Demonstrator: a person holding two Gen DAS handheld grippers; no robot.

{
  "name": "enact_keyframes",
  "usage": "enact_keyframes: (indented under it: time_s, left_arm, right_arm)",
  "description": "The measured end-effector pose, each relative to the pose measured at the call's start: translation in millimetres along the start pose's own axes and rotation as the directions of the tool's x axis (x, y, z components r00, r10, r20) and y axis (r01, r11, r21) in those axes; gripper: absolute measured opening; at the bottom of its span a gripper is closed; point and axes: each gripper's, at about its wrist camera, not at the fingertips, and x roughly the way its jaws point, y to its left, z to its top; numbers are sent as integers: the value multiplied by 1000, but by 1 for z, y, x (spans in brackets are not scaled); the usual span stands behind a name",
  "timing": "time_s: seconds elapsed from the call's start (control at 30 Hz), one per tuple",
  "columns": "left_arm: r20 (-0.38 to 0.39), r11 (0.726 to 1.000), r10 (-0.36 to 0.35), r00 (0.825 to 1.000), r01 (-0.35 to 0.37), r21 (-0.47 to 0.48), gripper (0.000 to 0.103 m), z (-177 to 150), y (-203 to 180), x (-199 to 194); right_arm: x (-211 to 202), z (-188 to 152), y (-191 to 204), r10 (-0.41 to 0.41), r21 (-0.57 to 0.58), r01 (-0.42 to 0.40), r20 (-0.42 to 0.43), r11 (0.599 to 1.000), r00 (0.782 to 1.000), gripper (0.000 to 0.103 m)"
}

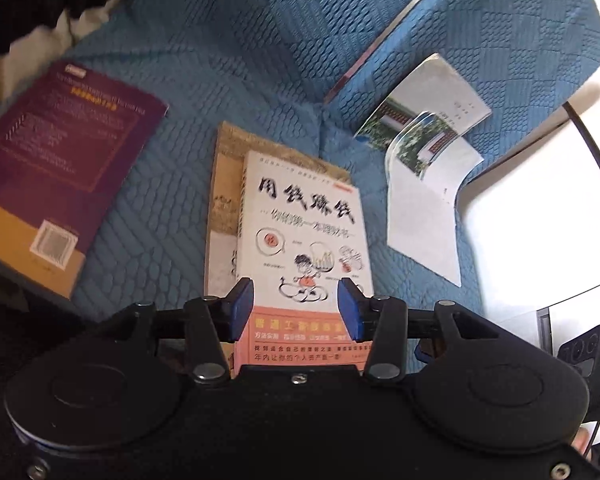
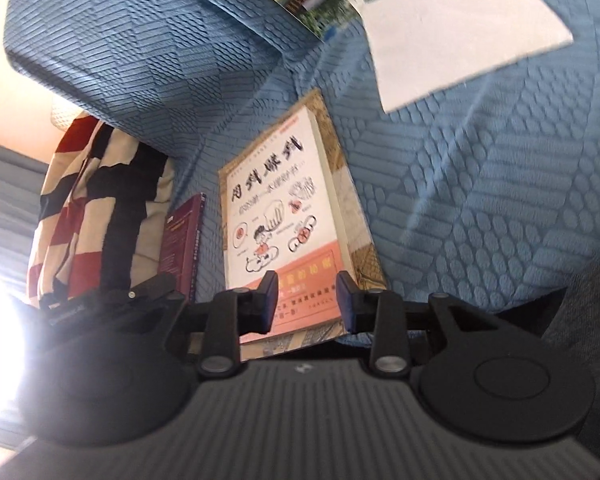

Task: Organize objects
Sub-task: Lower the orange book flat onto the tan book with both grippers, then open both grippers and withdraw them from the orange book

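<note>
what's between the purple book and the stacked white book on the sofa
Only bare blue quilted cover. The left wrist view shows that stretch with nothing on it between the purple book and the white book.

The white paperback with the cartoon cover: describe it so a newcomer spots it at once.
On the blue quilted sofa cover, mid-seat, two books are stacked. The white paperback with the cartoon cover lies on a larger tan book. Only it has bold black brush lettering and a salmon band.
</note>
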Motion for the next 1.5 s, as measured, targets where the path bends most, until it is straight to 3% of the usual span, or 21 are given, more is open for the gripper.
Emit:
enact_keyframes:
  time_s: [0.33, 0.8, 1.5]
  left_arm:
    - [129, 995, 10, 992, -22, 97, 45, 5, -30, -55]
    - [270, 978, 36, 962, -90, 190, 49, -7, -45, -119]
    - [320, 984, 98, 942, -139, 109, 53, -25, 2, -151]
  right_arm:
    - [-34, 1, 80, -9, -264, 44, 134, 964, 991, 35]
    - [-65, -32, 158, -16, -524, 177, 297, 833, 955, 35]
    - [-31, -59, 196, -25, -591, 162, 233, 790, 972, 35]
